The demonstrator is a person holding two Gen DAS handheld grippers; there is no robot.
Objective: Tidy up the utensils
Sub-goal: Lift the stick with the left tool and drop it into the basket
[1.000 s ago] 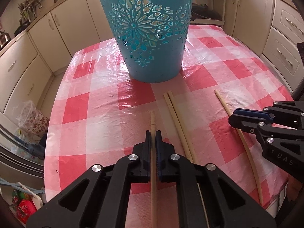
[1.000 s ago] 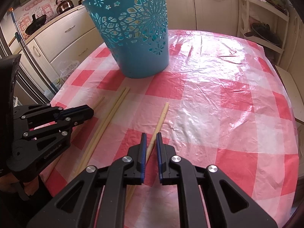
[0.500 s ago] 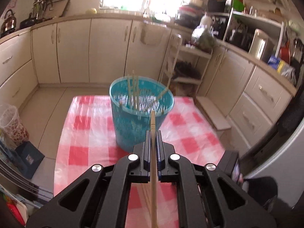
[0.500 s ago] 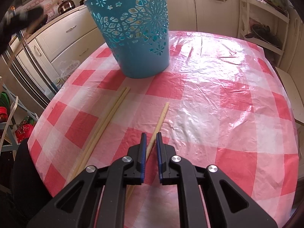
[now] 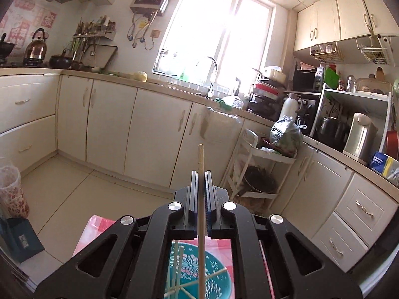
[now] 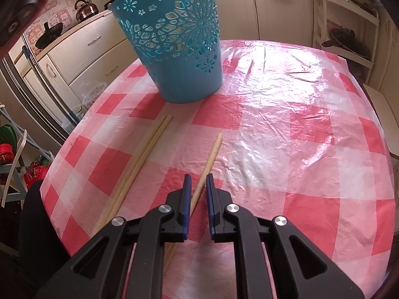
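Note:
My left gripper [image 5: 201,174] is shut on a wooden chopstick [image 5: 200,159] and holds it high above the teal cut-out basket [image 5: 212,271], whose inside shows several chopsticks. In the right wrist view the basket [image 6: 174,49] stands at the back of the red-and-white checked table [image 6: 299,129]. My right gripper [image 6: 198,178] hovers low with its jaws slightly apart around a single chopstick [image 6: 212,153] lying on the cloth, not clamped. A pair of chopsticks [image 6: 147,149] lies to its left.
Cream kitchen cabinets [image 5: 149,129] and a sink counter surround the table. A white shelf rack [image 6: 346,25] stands at the right. The table edge [image 6: 62,174] drops off at the left, near a fridge.
My left gripper lifted its chopstick off the table, rose and tilted up over the basket. It left the right wrist view. The right gripper stayed still.

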